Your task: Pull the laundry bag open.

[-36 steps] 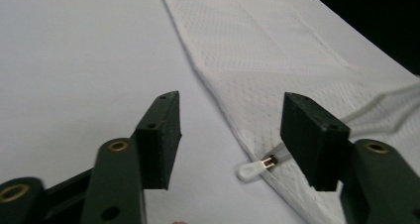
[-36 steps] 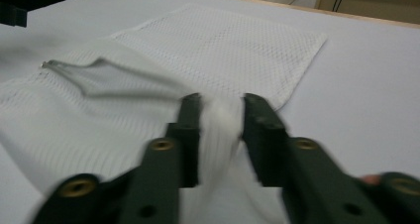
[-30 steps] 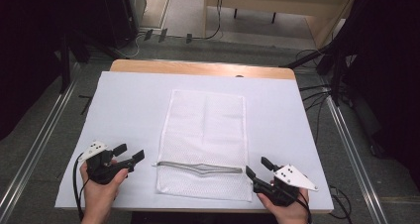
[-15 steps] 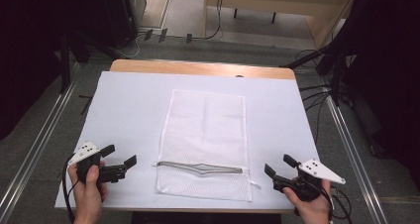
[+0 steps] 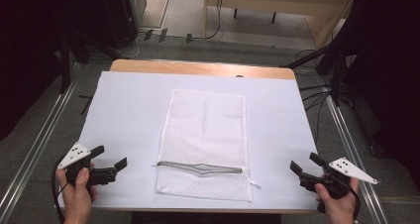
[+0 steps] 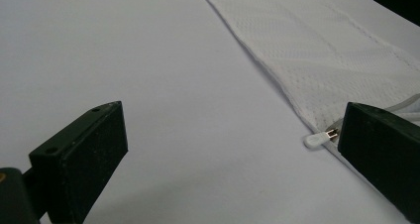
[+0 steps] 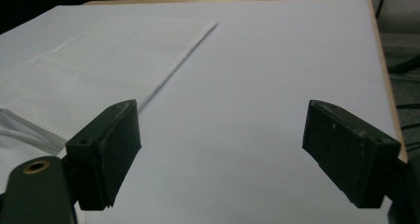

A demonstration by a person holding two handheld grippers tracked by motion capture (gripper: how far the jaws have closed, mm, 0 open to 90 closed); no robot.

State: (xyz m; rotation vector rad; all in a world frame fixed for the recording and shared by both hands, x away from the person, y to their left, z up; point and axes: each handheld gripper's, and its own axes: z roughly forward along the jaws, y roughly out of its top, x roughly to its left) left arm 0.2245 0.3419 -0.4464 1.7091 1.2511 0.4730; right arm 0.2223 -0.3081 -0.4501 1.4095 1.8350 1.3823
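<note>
Near the table's front edge the white mesh laundry bag (image 5: 205, 142) lies flat with its zipper (image 5: 200, 167) shut. The left gripper (image 5: 110, 165) and right gripper (image 5: 305, 165), jaws just opened wide and empty, flank it well apart. Risk: jaws snag mesh, not the small zipper pull (image 6: 317, 138), dragging the bag. No readable writing, probably.

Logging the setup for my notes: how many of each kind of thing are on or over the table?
Mesh bag: 1
Zip pull: 1
Tools: 2, left tool and right tool, both open, holding nothing
Total: 4
</note>
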